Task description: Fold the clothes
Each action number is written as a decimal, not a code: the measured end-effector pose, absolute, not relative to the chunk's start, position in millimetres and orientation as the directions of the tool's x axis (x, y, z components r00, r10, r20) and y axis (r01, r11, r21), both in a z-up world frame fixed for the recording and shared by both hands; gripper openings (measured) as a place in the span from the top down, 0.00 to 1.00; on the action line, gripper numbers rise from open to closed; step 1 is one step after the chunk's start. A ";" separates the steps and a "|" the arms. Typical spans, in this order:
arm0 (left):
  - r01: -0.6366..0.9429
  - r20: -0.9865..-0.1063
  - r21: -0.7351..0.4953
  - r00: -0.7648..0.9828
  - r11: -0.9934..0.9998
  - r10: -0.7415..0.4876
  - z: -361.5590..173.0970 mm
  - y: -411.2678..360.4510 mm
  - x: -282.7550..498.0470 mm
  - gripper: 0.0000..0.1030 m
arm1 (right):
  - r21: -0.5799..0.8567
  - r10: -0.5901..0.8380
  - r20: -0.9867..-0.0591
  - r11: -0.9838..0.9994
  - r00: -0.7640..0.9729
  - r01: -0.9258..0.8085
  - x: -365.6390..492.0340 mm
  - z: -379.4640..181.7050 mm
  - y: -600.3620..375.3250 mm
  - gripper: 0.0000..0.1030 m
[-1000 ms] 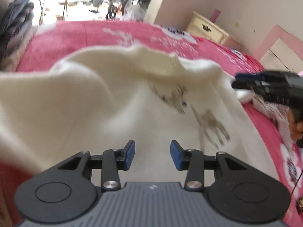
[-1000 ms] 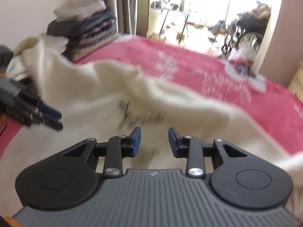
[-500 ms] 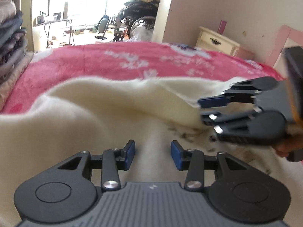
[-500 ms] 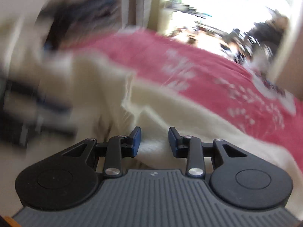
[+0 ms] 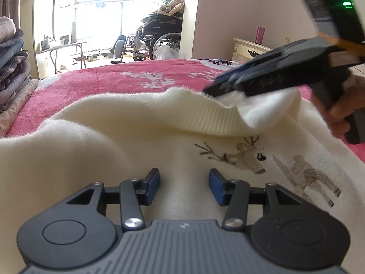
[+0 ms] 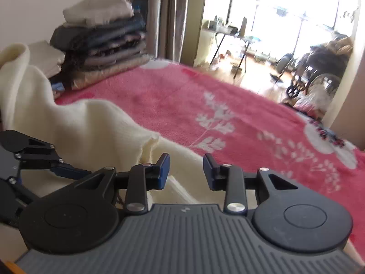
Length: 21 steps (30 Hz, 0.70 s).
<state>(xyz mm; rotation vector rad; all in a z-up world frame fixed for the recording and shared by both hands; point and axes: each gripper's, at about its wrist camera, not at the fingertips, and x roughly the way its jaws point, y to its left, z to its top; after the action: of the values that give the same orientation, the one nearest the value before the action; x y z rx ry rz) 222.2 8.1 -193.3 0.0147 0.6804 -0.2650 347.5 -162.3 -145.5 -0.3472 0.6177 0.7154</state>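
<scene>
A cream sweater (image 5: 114, 137) with a brown deer print lies spread on the pink blanket (image 5: 136, 80). Its ribbed hem is folded back over the print. My left gripper (image 5: 183, 183) hovers low over the sweater's body; its jaws are opening and nothing is between the pads. In the left wrist view my right gripper (image 5: 209, 89), held by a hand (image 5: 342, 114), reaches in from the right above the folded hem. In its own view the right gripper (image 6: 186, 167) stands open over the sweater's edge (image 6: 91, 125), pads empty. The left gripper (image 6: 73, 172) shows at the left there.
A tall stack of folded clothes (image 6: 102, 45) sits at the bed's far left corner. A cream nightstand (image 5: 248, 48) stands by the wall on the right. Past the bed are a wheelchair (image 5: 159, 36) and a bright window. The pink blanket (image 6: 228, 105) lies bare beyond the sweater.
The sweater has sunk and now lies flatter on the bed. The right gripper has swung in from the right over the folded hem. The left gripper's jaws stand wider.
</scene>
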 end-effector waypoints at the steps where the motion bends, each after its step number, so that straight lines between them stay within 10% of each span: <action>1: 0.247 -0.623 -0.074 0.745 0.966 -0.239 -193.7 8.4 222.5 0.51 | -0.086 0.502 -0.658 0.690 0.561 -0.718 349.8 -151.3 -156.3 0.69; 13: 0.252 -0.619 -0.081 0.746 0.964 -0.247 -194.6 11.2 223.4 0.51 | -0.255 0.412 -0.760 0.523 0.503 -0.814 339.8 -172.5 -124.7 0.57; 21: 0.255 -0.615 -0.071 0.750 0.964 -0.243 -196.2 10.1 223.4 0.50 | -0.430 0.346 -0.693 0.507 0.633 -0.747 333.0 -179.2 -111.2 0.83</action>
<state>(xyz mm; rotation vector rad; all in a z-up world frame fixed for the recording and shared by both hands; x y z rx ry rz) 223.4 10.1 -196.2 0.0177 0.6695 -0.2722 333.0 -111.2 -179.2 -0.7861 0.5770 0.7045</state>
